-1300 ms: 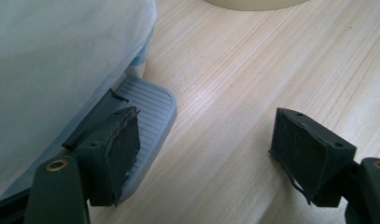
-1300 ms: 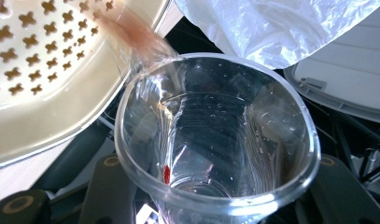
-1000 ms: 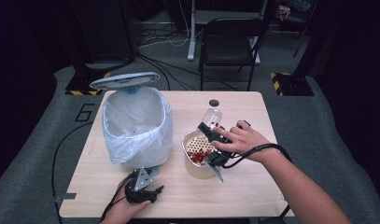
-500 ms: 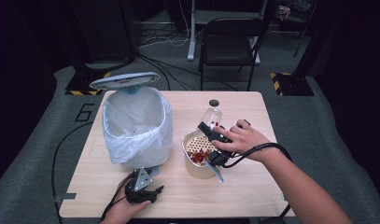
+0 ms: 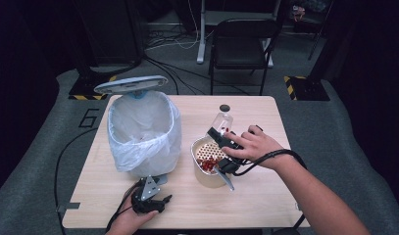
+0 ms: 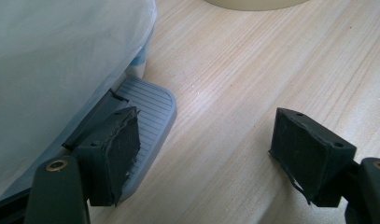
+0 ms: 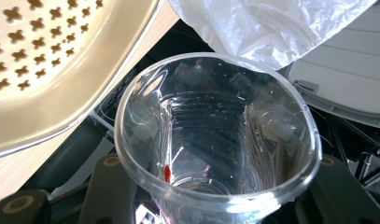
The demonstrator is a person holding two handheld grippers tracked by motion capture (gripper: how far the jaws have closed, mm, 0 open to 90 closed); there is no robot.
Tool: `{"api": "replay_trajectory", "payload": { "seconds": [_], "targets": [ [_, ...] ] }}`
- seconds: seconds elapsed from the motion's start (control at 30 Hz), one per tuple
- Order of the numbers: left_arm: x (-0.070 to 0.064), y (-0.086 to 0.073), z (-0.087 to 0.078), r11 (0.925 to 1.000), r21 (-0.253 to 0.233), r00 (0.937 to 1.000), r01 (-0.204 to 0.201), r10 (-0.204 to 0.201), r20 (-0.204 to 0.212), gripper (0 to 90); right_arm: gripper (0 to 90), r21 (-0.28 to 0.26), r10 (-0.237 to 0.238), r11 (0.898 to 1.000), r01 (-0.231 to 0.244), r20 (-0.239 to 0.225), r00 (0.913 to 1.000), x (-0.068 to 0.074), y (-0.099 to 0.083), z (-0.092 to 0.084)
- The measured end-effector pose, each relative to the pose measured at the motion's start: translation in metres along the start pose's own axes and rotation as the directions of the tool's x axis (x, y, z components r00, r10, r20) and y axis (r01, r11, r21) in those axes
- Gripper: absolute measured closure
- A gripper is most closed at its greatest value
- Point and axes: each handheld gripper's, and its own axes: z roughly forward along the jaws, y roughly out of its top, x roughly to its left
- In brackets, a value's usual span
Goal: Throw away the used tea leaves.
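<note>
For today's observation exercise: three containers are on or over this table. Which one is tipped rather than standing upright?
The clear plastic cup, held tilted in the right gripper over the beige strainer pot. That pot and the bag-lined bin both stand upright.

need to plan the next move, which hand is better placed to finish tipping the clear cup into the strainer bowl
Right. The right tool already grips the clear cup, tilted at the strainer bowl, with one red piece left inside. The left tool sits open, low by the bin's pedal.
</note>
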Motion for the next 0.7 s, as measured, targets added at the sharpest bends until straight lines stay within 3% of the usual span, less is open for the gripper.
{"api": "replay_trajectory", "payload": {
  "seconds": [0.27,0.57,0.7],
  "targets": [
    [0.0,0.0,0.0,1.0,0.0,1.0,0.0,0.0,0.0,23.5,47.9,-0.003,-0.006,1.0,0.006,0.0,1.0,-0.0002,0.0012,0.0002],
    [0.0,0.0,0.0,1.0,0.0,1.0,0.0,0.0,0.0,23.5,47.9,-0.008,0.021,1.0,-0.021,0.001,0.9998,-0.0034,0.0001,-0.0012],
    [0.0,0.0,0.0,1.0,0.0,1.0,0.0,0.0,0.0,23.5,47.9,-0.002,0.092,0.996,-0.092,-0.004,0.9958,-0.0018,0.0019,-0.0028]
  ]
}}
